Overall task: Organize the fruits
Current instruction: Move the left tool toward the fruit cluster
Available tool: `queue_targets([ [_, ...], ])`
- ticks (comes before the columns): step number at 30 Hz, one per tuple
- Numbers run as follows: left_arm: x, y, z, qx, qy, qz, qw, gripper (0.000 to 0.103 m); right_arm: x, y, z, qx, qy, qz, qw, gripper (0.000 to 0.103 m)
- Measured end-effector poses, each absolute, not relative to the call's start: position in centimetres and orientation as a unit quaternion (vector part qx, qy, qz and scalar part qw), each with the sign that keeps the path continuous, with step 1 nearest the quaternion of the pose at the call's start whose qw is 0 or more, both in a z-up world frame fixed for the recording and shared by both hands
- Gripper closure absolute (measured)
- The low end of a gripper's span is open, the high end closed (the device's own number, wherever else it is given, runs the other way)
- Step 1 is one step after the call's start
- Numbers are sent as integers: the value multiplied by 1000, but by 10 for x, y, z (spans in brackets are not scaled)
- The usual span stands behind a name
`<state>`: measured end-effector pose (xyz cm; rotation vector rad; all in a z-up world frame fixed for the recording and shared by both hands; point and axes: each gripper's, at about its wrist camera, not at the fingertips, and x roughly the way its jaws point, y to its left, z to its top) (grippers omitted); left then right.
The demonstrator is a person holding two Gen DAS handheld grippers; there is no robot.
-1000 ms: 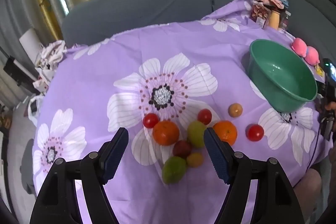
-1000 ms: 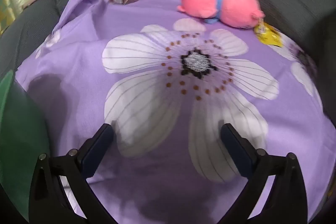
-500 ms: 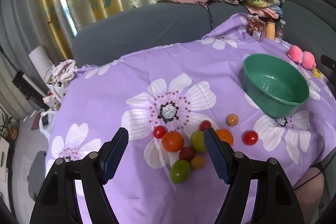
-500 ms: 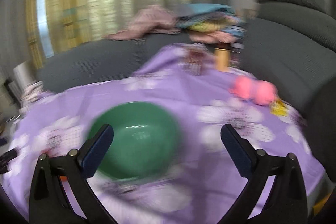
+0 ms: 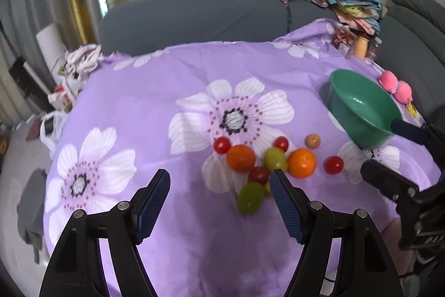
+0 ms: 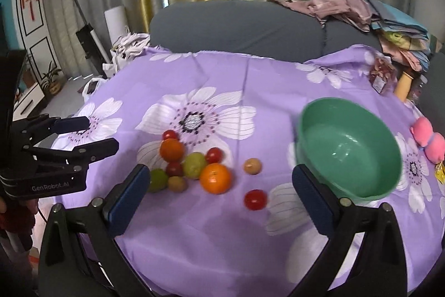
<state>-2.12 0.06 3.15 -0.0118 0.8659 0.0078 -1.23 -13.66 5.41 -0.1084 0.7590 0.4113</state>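
Several fruits lie clustered on the purple flowered cloth (image 6: 211,91): two oranges (image 6: 216,178) (image 5: 240,158), green fruits (image 5: 251,198) (image 6: 195,165), red tomatoes (image 6: 255,199) (image 5: 333,164), a dark plum (image 5: 259,175) and a small brown fruit (image 6: 252,166). A green bowl (image 6: 347,146) (image 5: 364,107) stands empty to their right. My left gripper (image 5: 219,202) hangs open above the cloth, just short of the cluster, holding nothing. My right gripper (image 6: 219,199) is open and empty above the near edge, with the lone tomato between its fingers' lines of sight. The right gripper (image 5: 389,155) also shows at the right edge of the left wrist view.
A grey sofa (image 6: 250,27) with piled clothes (image 6: 347,7) runs behind the table. A pink plush toy (image 6: 428,138), a snack bag (image 6: 381,74) and a yellow bottle (image 6: 403,85) sit at the far right. Curtains and a stick vacuum (image 6: 86,29) stand beyond.
My right gripper swung left and rose, from facing the plush toy and flower to overlooking the bowl and fruits. My left gripper pulled back a little, so the fruits look farther off.
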Motion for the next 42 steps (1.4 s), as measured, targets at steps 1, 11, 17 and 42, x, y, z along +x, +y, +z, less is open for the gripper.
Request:
queue_targets([
  [1, -22, 3, 30, -11, 422, 6, 906, 29, -11, -134, 52, -51, 371, 197, 906, 1],
  [11, -19, 12, 25, -19, 434, 2, 900, 29, -8, -124, 42, -50, 390, 190, 899, 1],
  [17, -15, 9, 22, -16, 440, -4, 898, 29, -5, -124, 40, -48, 393, 185, 900, 1],
  [42, -5, 6, 10, -44, 462, -42, 885, 29, 1, -132, 30, -41, 398, 178, 899, 1],
])
